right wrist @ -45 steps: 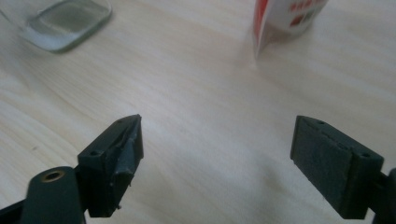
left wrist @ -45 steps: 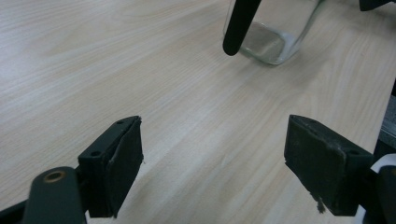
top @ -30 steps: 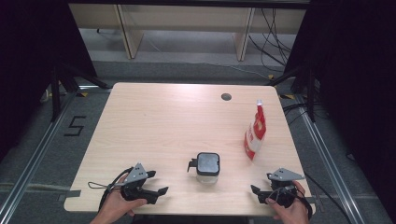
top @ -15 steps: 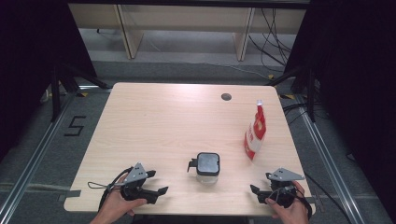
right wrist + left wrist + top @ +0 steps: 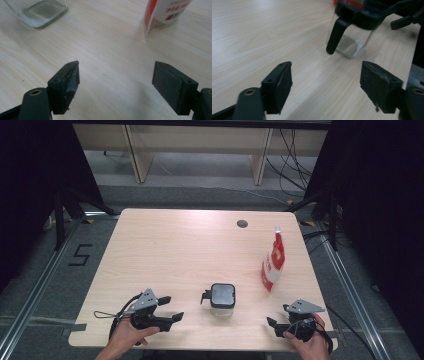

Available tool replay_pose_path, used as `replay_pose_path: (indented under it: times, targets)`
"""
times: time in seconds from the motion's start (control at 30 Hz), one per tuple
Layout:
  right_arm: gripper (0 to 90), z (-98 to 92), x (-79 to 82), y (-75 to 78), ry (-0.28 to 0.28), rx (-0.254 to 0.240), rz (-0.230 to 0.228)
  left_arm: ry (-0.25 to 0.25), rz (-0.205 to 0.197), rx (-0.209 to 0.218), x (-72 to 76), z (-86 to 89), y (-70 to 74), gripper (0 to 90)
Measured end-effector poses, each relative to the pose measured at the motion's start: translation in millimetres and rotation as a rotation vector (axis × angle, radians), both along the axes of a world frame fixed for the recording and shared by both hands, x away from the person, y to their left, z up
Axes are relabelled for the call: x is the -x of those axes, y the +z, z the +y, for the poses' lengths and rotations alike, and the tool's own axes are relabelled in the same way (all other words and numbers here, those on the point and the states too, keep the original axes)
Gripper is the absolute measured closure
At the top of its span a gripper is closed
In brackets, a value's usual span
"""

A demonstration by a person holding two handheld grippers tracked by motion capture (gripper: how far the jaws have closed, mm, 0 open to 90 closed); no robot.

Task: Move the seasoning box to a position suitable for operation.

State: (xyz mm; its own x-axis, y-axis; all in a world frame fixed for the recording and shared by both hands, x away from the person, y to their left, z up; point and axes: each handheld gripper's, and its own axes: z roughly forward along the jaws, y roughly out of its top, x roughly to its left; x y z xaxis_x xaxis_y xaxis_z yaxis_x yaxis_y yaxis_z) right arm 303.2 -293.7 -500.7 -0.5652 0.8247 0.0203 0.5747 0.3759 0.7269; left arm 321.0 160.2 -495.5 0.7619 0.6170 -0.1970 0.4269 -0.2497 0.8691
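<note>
A clear glass jar (image 5: 222,299) with a black lid and side latch stands near the table's front edge, between my two grippers. In the left gripper view the jar (image 5: 352,32) lies ahead and to the right. My left gripper (image 5: 172,307) rests left of it, open; its jaws have just been closing a little, with nothing between them (image 5: 325,85). A red and white pouch (image 5: 273,265) stands upright at the right. My right gripper (image 5: 277,316) sits open by the front right corner, nothing between its pads (image 5: 116,82), with the jar (image 5: 37,10) and pouch (image 5: 165,12) beyond.
The light wooden table (image 5: 175,250) has a round cable hole (image 5: 242,224) near its back edge. Wooden shelf legs and cables lie on the floor behind. A "5" mark (image 5: 80,255) is on the floor at the left.
</note>
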Motion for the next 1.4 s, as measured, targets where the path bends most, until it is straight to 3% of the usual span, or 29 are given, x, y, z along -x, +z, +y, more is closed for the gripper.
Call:
replay_pose_path:
  times: [0.03, 0.13, 0.17, 0.23, 0.37, 0.43, 0.47, 0.53, 0.57, 0.6, 0.7, 0.77, 0.87, 0.97, 1.0, 1.07, 1.13, 1.17, 1.2, 1.23, 1.27, 1.3, 1.4]
  targets:
    - [23.6, 0.7, -0.1, 0.2, 0.003, -0.003, 0.007, -0.026, -0.002, 0.022, 0.1, -5.8, 3.2, 30.4]
    - [24.1, 1.1, -1.0, -0.5, 0.017, -0.006, -0.005, -0.051, -0.012, 0.022, 0.5, -11.5, 7.9, 35.8]
    - [24.1, 2.4, 1.6, 0.8, -0.012, -0.014, 0.023, -0.063, -0.029, 0.02, -0.8, -13.3, 10.6, 37.4]
    - [24.1, 0.3, -1.3, 0.2, 0.014, -0.001, -0.003, -0.073, -0.031, 0.031, -2.1, -14.4, 12.0, 42.1]
    - [24.1, 0.6, -0.9, 0.4, 0.013, -0.006, 0.0, -0.066, 0.018, 0.071, -7.5, -20.9, 23.2, 49.1]
    - [24.6, 1.5, -1.0, 0.4, 0.019, -0.015, 0.0, -0.086, 0.005, 0.057, -11.4, -25.9, 29.9, 53.8]
    - [24.6, 3.6, 1.3, 1.0, 0.0, -0.029, 0.027, -0.092, 0.01, 0.07, -12.3, -28.5, 32.1, 56.0]
    - [24.7, 3.4, 0.5, 0.4, 0.005, -0.025, 0.012, -0.086, 0.01, 0.076, -12.3, -31.0, 33.6, 61.7]
    - [24.7, 3.4, 0.5, 0.4, 0.005, -0.025, 0.012, -0.101, -0.007, 0.072, -14.0, -32.7, 34.9, 61.7]
    - [24.8, 3.4, 0.3, 0.4, 0.005, -0.028, 0.011, -0.109, -0.022, 0.076, -17.0, -36.7, 37.0, 67.8]
    - [25.0, 4.5, -0.6, 0.1, 0.031, -0.032, -0.001, -0.083, -0.008, 0.072, -21.3, -42.2, 39.5, 76.2]
    - [25.2, 5.7, 1.0, 0.9, 0.016, -0.036, 0.012, -0.094, -0.022, 0.057, -24.8, -44.8, 40.6, 78.5]
    - [26.7, 9.4, -0.7, 3.1, 0.07, -0.051, -0.033, -0.087, -0.019, 0.049, -32.6, -54.1, 41.8, 82.3]
    - [28.7, 13.5, 0.4, 5.0, 0.076, -0.065, -0.041, -0.102, -0.041, 0.041, -36.0, -59.0, 42.4, 84.9]
    - [31.8, 14.3, -1.3, 5.4, 0.106, -0.052, -0.078, -0.104, -0.053, 0.031, -36.8, -61.2, 42.8, 84.9]
    - [32.7, 22.7, -0.9, 7.7, 0.148, -0.091, -0.08, -0.107, -0.06, 0.029, -38.7, -66.3, 42.6, 85.2]
    - [31.4, 26.3, -1.3, 8.5, 0.157, -0.099, -0.088, -0.106, -0.062, 0.025, -39.7, -67.6, 42.8, 85.1]
    - [24.4, 37.9, -2.7, 9.3, 0.178, -0.126, -0.076, -0.114, -0.063, 0.028, -41.0, -68.2, 42.7, 85.3]
    - [24.4, 37.9, -2.7, 9.3, 0.178, -0.126, -0.076, -0.12, -0.072, 0.026, -42.0, -68.4, 42.9, 85.3]
    - [17.0, 48.6, -8.1, 9.1, 0.231, -0.116, -0.123, -0.112, -0.07, 0.024, -41.5, -69.1, 43.4, 85.7]
    - [17.0, 48.6, -8.1, 9.1, 0.231, -0.116, -0.123, -0.112, -0.07, 0.024, -41.5, -69.1, 43.4, 85.8]
    - [16.6, 61.5, -13.6, 7.6, 0.287, -0.142, -0.13, -0.124, -0.076, 0.018, -42.1, -69.8, 43.9, 86.1]
    - [15.8, 71.2, -23.4, 6.8, 0.329, -0.129, -0.15, -0.124, -0.071, 0.02, -41.9, -71.0, 43.1, 86.3]
